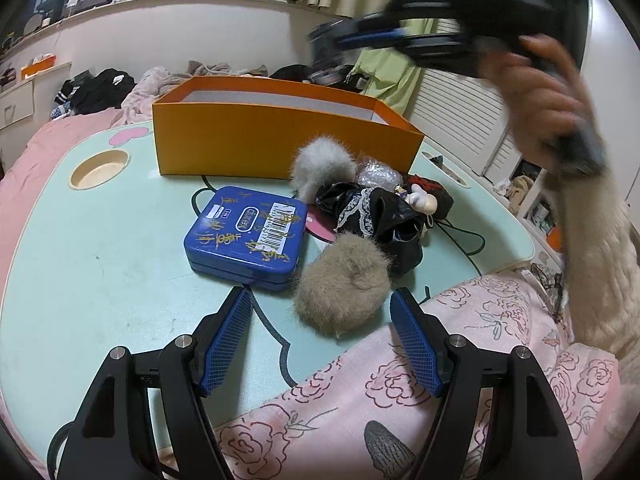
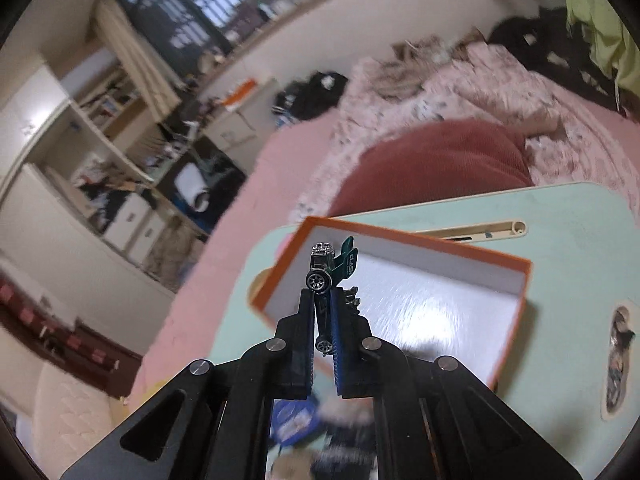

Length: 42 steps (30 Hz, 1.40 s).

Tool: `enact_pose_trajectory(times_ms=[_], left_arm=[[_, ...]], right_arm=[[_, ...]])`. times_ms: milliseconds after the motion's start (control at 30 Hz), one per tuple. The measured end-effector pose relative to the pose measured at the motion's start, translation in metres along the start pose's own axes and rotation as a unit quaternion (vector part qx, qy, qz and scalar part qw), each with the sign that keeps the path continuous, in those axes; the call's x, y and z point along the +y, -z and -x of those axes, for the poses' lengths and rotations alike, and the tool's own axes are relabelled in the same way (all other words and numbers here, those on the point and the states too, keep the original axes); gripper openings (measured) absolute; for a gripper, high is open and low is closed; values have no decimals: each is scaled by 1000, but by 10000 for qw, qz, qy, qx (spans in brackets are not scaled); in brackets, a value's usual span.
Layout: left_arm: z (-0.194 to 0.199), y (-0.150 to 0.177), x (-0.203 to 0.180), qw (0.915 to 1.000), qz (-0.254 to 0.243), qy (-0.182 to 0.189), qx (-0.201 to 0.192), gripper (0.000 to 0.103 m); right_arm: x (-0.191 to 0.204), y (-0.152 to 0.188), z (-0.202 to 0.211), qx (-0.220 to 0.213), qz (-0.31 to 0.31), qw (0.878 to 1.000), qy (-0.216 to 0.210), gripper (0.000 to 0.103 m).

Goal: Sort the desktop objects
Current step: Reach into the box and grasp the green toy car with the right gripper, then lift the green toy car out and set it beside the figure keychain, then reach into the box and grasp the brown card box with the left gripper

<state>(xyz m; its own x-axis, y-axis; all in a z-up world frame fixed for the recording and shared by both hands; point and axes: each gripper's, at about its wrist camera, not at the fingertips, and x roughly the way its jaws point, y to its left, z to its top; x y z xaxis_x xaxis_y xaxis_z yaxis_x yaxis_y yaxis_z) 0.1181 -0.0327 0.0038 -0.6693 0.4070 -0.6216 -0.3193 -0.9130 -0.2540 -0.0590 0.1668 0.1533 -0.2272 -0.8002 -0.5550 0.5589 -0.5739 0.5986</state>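
Above the orange box [image 2: 400, 300] at the worktop's [image 2: 560, 248] far edge, your right hand-held gripper [image 2: 322, 308] pinches a small green toy car [image 2: 332, 270] over the box's white inside. Your left hand-held gripper [image 1: 320, 300] hangs at the near edge with its jaws spread and nothing between its pads [image 1: 228, 332]. Just beyond it lie a tan fur ball [image 1: 344, 280], a blue tin [image 1: 248, 232], a grey fur ball [image 1: 320, 164] and black lace-trimmed cloth [image 1: 376, 220].
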Motion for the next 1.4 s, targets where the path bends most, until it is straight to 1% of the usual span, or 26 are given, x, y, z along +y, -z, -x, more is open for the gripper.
enact_pose_trajectory(times_ms=[100, 167, 233, 300, 367, 433, 500, 600, 633, 667, 733, 767, 800, 867, 933, 1000, 1033, 1100, 1200, 1233, 1267, 1300, 1333, 1400], left_arm=[[1, 0, 0, 10000, 2, -2, -2, 73], [0, 0, -1, 10000, -3, -15, 2, 73], [0, 0, -1, 10000, -14, -36, 11, 73], [-1, 0, -3, 10000, -32, -85, 33, 73], [-2, -2, -7, 9998, -76, -158, 79, 73], [-7, -5, -12, 9990, -167, -362, 193, 73], [-14, -11, -18, 9968, -284, -646, 379, 73], [-25, -21, -26, 9953, -414, -662, 568, 73], [-30, -25, -28, 9950, -410, -665, 620, 73], [-34, -29, -29, 9950, -372, -660, 657, 73], [-38, -35, -29, 9954, -308, -637, 652, 73], [-38, -38, -29, 9956, -284, -644, 612, 73], [-36, -39, -29, 9960, -275, -638, 566, 73], [-28, -36, -27, 9971, -251, -559, 442, 73], [-20, -33, -25, 9979, -207, -483, 372, 73], [-9, -27, -20, 9986, -135, -417, 292, 73], [-5, -24, -18, 9988, -99, -409, 255, 73], [4, -19, -12, 9991, 16, -402, 158, 73], [13, -18, -7, 9991, 160, -402, 42, 73], [12, -20, -6, 9989, 190, -429, 22, 73], [14, -22, -5, 9986, 231, -468, -10, 73], [15, -24, -5, 9984, 261, -491, -30, 73], [13, -28, -5, 9983, 287, -500, -36, 73], [12, -34, -5, 9983, 347, -458, -10, 73]], right_arm=[[7, 26, 28, -7, 150, 9995, -282, 8], [8, 52, 37, 213, 310, 9985, -386, 8], [3, 81, 34, 567, 367, 9967, -445, 8], [-7, 104, 28, 816, 321, 9953, -400, 8], [-18, 119, 20, 947, 272, 9948, -247, 8], [-32, 124, 13, 1026, 141, 9944, -200, 8], [-46, 122, 5, 986, 10, 9949, -189, 8], [-58, 115, 3, 815, -16, 9966, -101, 8], [-60, 111, 3, 755, 7, 9971, -15, 9], [-61, 107, 2, 716, 29, 9974, 56, 11], [-63, 102, 3, 651, 71, 9978, 97, 12], [-63, 103, 6, 592, 84, 9982, 86, 22], [-63, 104, 10, 529, 115, 9985, 14, 41], [-59, 111, 24, 314, 205, 9992, -130, 62], [-51, 119, 36, 71, 412, 9990, -145, 65], [-40, 130, 41, 0, 691, 9976, 43, 70], [-34, 138, 41, -9, 868, 9957, 325, 75], [-23, 152, 32, 8, 1163, 9886, 953, 77], [-22, 171, 13, 162, 1511, 9763, 1540, 77], [-24, 175, 7, 215, 1549, 9737, 1659, 77], [-28, 180, -3, 276, 1596, 9692, 1854, 82], [-24, 187, -9, 96, 1861, 9564, 2249, 96], [-25, 188, -12, 66, 1856, 9578, 2192, 101], [-32, 185, -14, 117, 1814, 9597, 2144, 103]])
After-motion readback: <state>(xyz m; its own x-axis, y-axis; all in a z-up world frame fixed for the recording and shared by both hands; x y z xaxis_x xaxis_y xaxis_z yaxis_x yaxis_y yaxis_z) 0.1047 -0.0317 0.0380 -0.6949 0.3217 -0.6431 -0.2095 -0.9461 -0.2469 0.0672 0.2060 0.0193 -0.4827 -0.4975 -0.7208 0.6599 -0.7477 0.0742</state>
